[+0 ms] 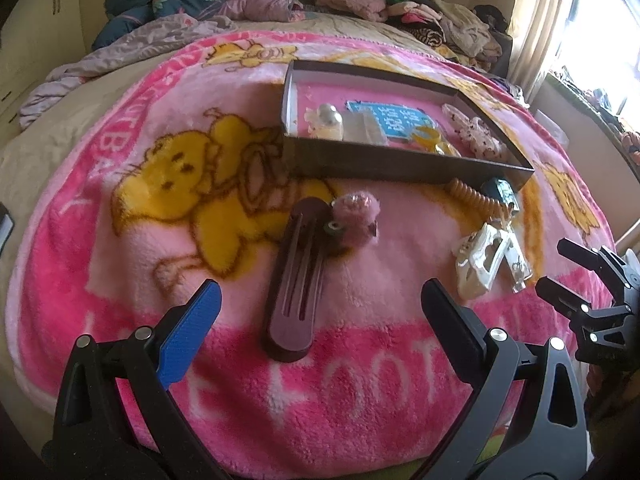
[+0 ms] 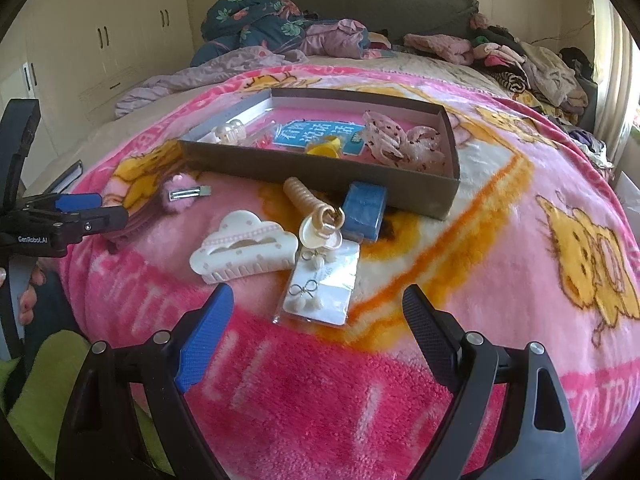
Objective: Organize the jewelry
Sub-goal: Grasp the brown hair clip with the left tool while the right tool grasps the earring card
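Jewelry and hair pieces lie loose on the pink blanket (image 2: pixel 460 360) on the bed, just in front of the open box (image 2: pixel 400 188), which already holds a few items. Left tool (image 1: pixel 316 308) open, nothing between its jaws; long maroon hair clip (image 1: pixel 294 292) sits straight ahead of it, long axis running away from the camera, roughly in line with the tool's pointing direction, so the jaws straddle its narrow width. Pink fluffy clip (image 1: pixel 356 220) touches its far end. Right tool (image 2: pixel 318 308) also open and empty; earring card (image 2: pixel 324 288) lies directly ahead between the jaw lines, white cloud claw clip (image 2: pixel 244 248) just left of it, blue case (image 2: pixel 364 212) against the box wall. Left hand nearer the maroon clip, right hand nearer the card. Likely next: each closes on its own piece; box lies beyond both.
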`<state>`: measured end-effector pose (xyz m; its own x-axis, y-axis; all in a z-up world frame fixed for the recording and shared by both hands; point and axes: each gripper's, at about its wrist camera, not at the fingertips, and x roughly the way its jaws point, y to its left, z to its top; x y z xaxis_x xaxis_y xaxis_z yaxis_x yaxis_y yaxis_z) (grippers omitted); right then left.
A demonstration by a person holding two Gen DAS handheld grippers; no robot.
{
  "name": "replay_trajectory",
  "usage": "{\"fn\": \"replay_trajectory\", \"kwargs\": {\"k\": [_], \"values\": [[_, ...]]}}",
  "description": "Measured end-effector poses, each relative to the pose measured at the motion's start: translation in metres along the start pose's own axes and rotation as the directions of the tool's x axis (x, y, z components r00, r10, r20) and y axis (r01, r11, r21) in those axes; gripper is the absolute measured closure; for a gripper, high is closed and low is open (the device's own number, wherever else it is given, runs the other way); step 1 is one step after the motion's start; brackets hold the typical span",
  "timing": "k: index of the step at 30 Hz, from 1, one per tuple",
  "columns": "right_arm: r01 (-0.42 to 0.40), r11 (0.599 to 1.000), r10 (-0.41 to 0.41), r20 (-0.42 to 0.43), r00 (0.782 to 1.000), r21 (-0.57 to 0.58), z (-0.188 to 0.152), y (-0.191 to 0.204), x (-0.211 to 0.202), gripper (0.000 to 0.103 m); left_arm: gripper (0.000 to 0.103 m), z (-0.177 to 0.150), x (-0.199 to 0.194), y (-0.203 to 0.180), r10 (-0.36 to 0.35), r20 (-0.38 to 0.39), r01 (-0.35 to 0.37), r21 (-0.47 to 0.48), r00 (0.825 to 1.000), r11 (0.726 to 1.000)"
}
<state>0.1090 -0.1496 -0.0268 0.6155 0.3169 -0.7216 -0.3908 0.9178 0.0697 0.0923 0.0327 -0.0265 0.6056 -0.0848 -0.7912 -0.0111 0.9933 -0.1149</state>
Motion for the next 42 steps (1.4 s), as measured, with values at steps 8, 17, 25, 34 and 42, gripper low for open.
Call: {"fn": "replay_trajectory", "kwargs": {"k": [8,17,25,34,42], "values": [[0.003,1.0,-0.003,-0.018,1.0,0.025,-0.006,-0.007,0.011,0.019,0.012,-0.004,0.017,0.001,0.025,-0.027,-0.025,0.007,0.999,1.0],[0.009,1.0,-0.008,-0.046,0.999,0.027,-0.002,-0.007,0.032,0.034,0.045,0.001,0.035,0.007,0.03,-0.047,-0.03,-0.01,0.998,0.999],[0.026,1.0,-0.026,-0.07,0.997,0.006,0.002,-0.005,0.051,0.045,0.064,-0.001,0.038,0.008,0.019,-0.048,-0.02,-0.013,0.999,1.0],[0.051,0.999,-0.051,-0.054,0.997,-0.006,-0.007,-0.012,0.045,0.065,0.078,-0.008,0.031,0.017,-0.005,-0.042,0.004,-0.03,0.999,1.0],[0.052,0.998,-0.05,-0.052,0.997,0.022,-0.014,-0.026,0.025,0.066,0.081,-0.013,0.022,0.018,-0.016,-0.035,0.015,-0.033,0.999,0.999]]}}
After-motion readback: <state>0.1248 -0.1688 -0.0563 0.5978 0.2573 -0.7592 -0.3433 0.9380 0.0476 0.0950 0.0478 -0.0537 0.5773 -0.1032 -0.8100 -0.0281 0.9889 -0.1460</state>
